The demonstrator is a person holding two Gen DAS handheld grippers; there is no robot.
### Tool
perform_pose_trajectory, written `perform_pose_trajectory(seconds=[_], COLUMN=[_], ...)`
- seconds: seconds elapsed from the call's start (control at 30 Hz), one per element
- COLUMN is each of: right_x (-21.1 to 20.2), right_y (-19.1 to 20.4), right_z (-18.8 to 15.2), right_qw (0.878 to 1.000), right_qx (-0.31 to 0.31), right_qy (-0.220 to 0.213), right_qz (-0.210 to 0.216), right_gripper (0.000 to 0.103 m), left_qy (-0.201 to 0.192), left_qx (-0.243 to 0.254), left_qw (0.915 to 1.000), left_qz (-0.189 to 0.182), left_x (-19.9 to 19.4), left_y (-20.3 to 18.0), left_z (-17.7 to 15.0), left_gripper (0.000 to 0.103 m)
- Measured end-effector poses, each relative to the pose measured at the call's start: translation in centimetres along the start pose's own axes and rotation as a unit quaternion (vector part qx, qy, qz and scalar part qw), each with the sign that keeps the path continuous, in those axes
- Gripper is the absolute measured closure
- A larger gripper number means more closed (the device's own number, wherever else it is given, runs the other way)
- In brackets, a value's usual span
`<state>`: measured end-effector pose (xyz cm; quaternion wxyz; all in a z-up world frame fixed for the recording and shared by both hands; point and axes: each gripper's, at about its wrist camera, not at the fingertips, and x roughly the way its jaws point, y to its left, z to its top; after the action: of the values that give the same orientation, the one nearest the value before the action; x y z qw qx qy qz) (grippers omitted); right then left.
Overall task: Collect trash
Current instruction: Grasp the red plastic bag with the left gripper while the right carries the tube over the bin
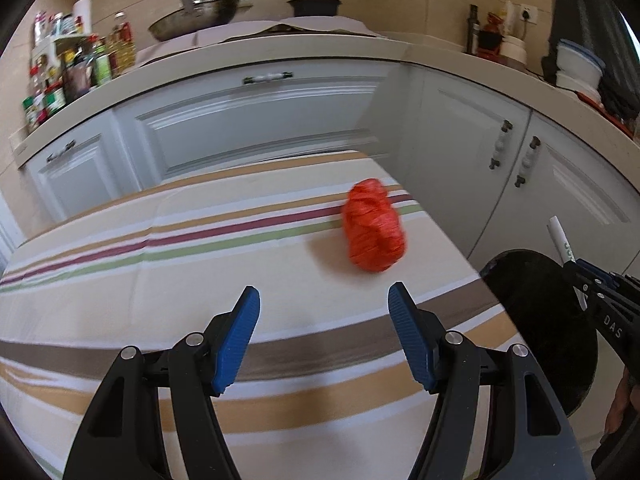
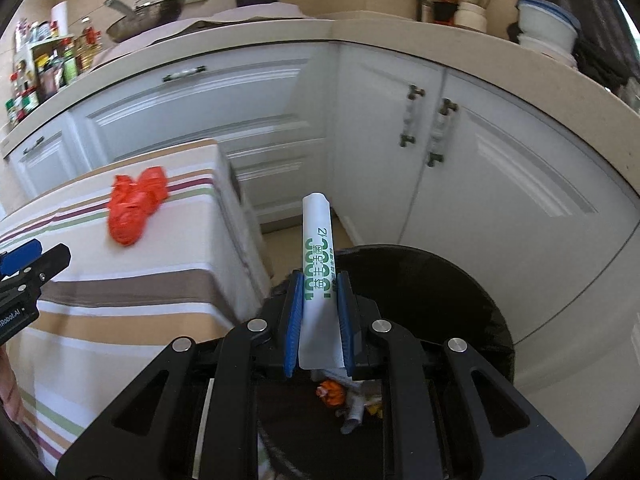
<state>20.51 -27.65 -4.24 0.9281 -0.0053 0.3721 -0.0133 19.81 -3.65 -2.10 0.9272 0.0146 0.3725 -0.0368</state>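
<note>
Over the black bin (image 2: 460, 280), the right tongs (image 2: 319, 312) grip a white wrapper (image 2: 318, 240), seemingly awaiting release, while the left tongs (image 1: 324, 304) stand open and empty near the red bag (image 1: 374, 226).

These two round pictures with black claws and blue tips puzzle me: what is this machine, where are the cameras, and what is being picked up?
There is no robot here: a person holds a pair of hand tongs in each hand, each with a wide-angle camera looking along its two fingers. One picture comes from the left tongs, the other from the right tongs.

The left tongs are open and empty, above a table under a striped cloth. On it lies a crumpled red plastic bag.

The right tongs are shut on a white paper tube with green print, over a round black bin standing beside the table. Some scraps already lie in the bin. White kitchen cabinets stand behind.
</note>
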Motion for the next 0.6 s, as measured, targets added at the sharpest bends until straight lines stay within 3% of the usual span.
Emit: perform_pose_trajectory(seconds=[0.6], right_x=[3.2], right_y=[-5.6], right_z=[-0.5], right_qw=[0.999], right_qx=[0.041], right_qy=[0.009], right_qz=[-0.022], right_gripper=[0.086], left_qy=[0.017], left_qx=[0.034], left_qw=[0.9992], left_qz=[0.012], left_x=[6.0], left_y=[-3.9], left_z=[3.2], left_gripper=[0.034])
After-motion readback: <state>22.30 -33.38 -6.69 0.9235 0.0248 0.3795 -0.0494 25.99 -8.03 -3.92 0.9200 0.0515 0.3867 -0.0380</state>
